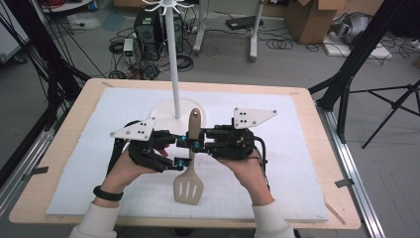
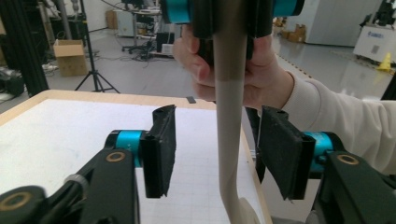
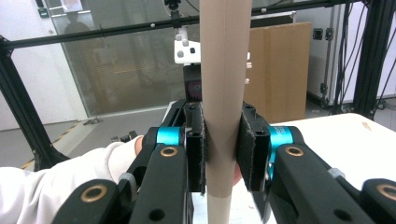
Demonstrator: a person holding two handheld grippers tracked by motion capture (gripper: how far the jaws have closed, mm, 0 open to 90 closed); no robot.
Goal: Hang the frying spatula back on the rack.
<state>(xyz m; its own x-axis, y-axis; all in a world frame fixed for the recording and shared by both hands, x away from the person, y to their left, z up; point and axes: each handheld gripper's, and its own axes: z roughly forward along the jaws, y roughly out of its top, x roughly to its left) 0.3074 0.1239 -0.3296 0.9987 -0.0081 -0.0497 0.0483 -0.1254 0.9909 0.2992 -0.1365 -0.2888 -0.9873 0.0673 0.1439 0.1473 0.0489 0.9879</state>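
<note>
Right gripper (image 3: 223, 158) clamps brown handle of beige slotted plastic spatula (image 1: 189, 168), holding it upright above white foam mat (image 1: 297, 163). Left gripper (image 2: 217, 154) jaws apart, straddling spatula shaft, pads clear.

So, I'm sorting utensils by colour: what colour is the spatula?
Beige spatula, darker tan handle; clearest in the high view.

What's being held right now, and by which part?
The right gripper clamps the slotted spatula by its handle; the left gripper straddles it without touching.
</note>
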